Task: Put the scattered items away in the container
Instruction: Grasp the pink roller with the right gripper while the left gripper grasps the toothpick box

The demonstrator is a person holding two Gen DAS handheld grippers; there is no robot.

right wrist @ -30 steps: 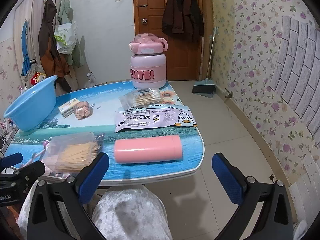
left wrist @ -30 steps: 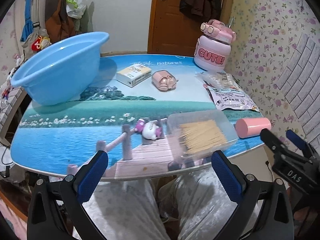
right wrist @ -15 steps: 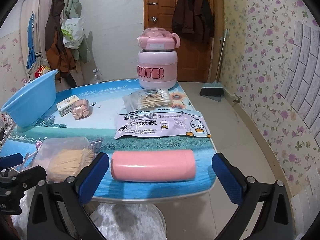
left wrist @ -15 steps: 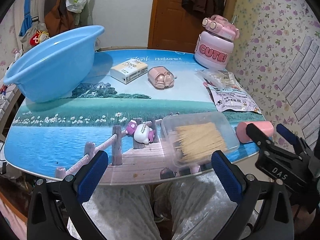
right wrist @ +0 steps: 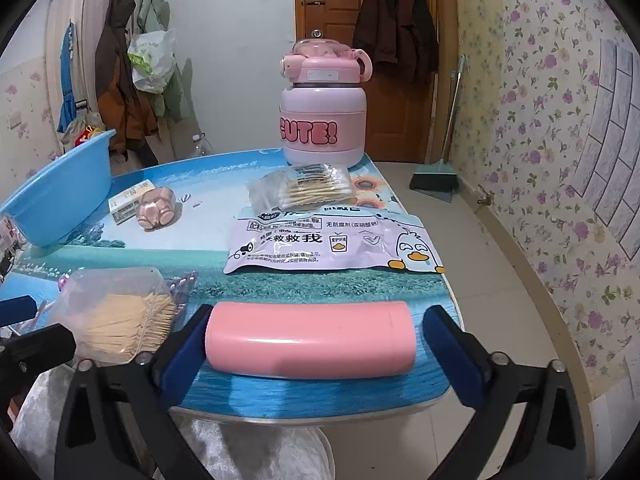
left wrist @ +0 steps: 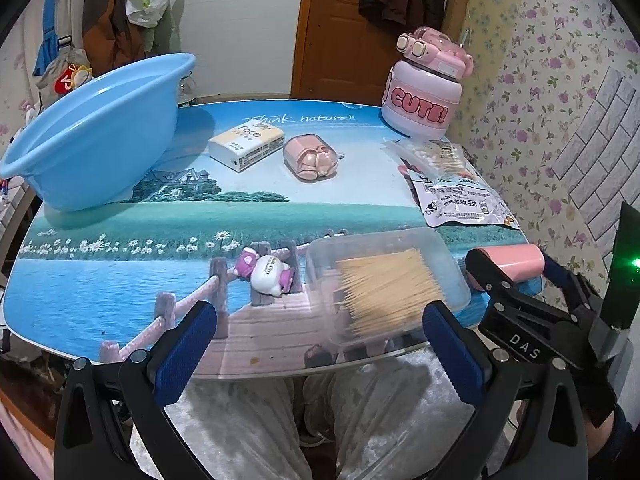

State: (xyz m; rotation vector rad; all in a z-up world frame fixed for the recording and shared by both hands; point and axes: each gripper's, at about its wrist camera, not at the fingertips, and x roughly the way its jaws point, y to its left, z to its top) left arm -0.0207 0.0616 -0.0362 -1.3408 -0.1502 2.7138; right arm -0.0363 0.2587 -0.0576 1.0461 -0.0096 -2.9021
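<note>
A blue basin (left wrist: 96, 132) stands at the table's far left; it also shows in the right wrist view (right wrist: 56, 196). A pink cylinder (right wrist: 310, 340) lies on its side at the near right edge, between the open fingers of my right gripper (right wrist: 316, 350), left pad close to its end. My left gripper (left wrist: 320, 344) is open and empty at the near edge, in front of a clear box of toothpicks (left wrist: 384, 284) and a small toy figure (left wrist: 268, 272). A tissue pack (left wrist: 246, 146), a pink case (left wrist: 310, 158), a cotton swab bag (right wrist: 304, 192) and a snack pouch (right wrist: 332, 246) lie further back.
A big pink "CUTE!" jug (right wrist: 322, 114) stands at the table's far right corner. A wooden door (right wrist: 344, 8), hanging coats and a broom (right wrist: 438, 176) are behind. The table's near edge (left wrist: 280, 374) is over a person's lap.
Both grippers moved forward toward the table. The right gripper's fingers now flank the pink cylinder; the left gripper came closer to the toothpick box.
</note>
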